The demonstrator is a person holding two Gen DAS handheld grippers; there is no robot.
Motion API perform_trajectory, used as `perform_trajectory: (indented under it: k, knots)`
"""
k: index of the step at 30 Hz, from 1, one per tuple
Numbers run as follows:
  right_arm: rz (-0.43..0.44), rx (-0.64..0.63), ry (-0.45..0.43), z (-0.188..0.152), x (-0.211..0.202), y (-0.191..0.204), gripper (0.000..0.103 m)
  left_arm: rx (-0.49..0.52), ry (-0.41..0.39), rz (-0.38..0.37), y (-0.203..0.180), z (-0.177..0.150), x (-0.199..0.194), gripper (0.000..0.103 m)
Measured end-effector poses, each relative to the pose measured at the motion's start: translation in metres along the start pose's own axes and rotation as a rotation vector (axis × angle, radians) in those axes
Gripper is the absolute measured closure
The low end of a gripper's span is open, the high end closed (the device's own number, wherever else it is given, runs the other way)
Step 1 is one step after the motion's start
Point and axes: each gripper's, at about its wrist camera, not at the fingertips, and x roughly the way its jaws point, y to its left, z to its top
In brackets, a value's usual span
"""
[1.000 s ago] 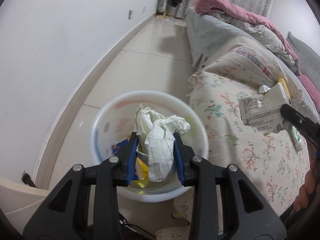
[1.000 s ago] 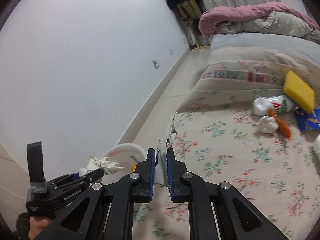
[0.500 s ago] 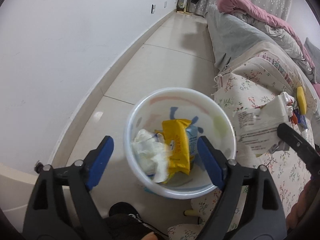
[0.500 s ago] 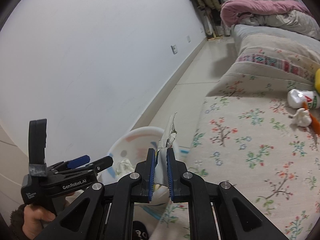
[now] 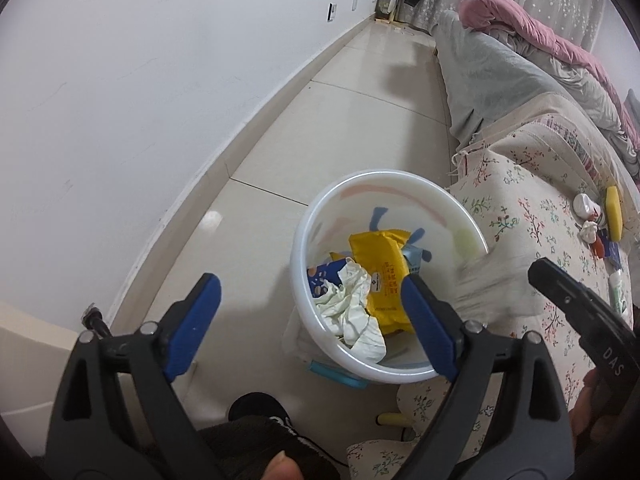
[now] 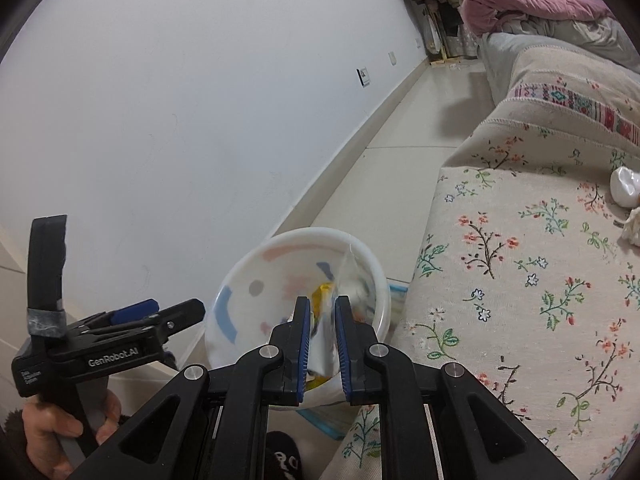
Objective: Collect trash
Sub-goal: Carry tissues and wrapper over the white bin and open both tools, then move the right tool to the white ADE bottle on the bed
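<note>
A white bin (image 5: 312,216) stands on the floor against the bed, holding a crumpled white paper (image 5: 352,304) and a yellow packet (image 5: 384,276). My left gripper (image 5: 310,284) hovers over the bin's near left rim; its jaws are opening wide with nothing between them. From the right, my right gripper (image 6: 322,304) reaches over the bin (image 6: 240,276). Its narrow jaws are starting to open, and a white wrapper (image 6: 324,344), blurred, is still between the pads. The left wrist view shows the same wrapper (image 5: 492,284) as a smear over the bin's right rim.
The bed (image 6: 520,280) with a floral cover runs along the right. On it lie a yellow sponge (image 5: 614,212), a white bottle (image 5: 584,204) and a tissue wad (image 5: 588,232). A white wall bounds the tiled floor on the left. A dark shoe (image 5: 256,404) is beside the bin.
My left gripper opened and dropped the crumpled paper into the bin. My right gripper carried the wrapper down and left from the bed's edge to over the bin.
</note>
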Motion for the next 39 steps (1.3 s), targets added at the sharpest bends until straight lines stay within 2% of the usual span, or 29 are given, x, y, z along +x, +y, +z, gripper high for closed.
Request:
perform_trajectory:
  k: [2,4,5,6,16,24,39]
  knots:
    - [0.017,0.018,0.011,-0.002,0.002,-0.003,0.082,-0.001,0.003,-0.002,0.000,0.000,0.001,0.012]
    - [0.009,0.037,0.017,-0.003,-0.001,-0.008,0.061,-0.001,0.004,-0.002,0.001,0.001,0.000,0.012]
    - [0.005,0.044,0.009,-0.004,-0.005,-0.009,0.043,-0.001,0.004,-0.003,0.001,0.001,0.000,0.012]
    - [0.002,0.053,-0.012,-0.004,-0.010,-0.012,0.036,-0.002,0.003,-0.004,0.001,0.001,0.000,0.012]
    - [-0.067,0.044,-0.036,-0.005,-0.033,-0.021,0.035,-0.003,-0.001,-0.033,-0.006,0.002,-0.002,0.012]
    - [-0.127,0.041,-0.051,-0.005,-0.049,-0.031,0.030,0.023,-0.003,-0.058,-0.023,0.002,-0.004,0.012]
    - [-0.282,0.143,-0.118,-0.010,-0.098,-0.089,0.023,0.114,-0.013,-0.109,-0.085,0.000,-0.015,0.011]
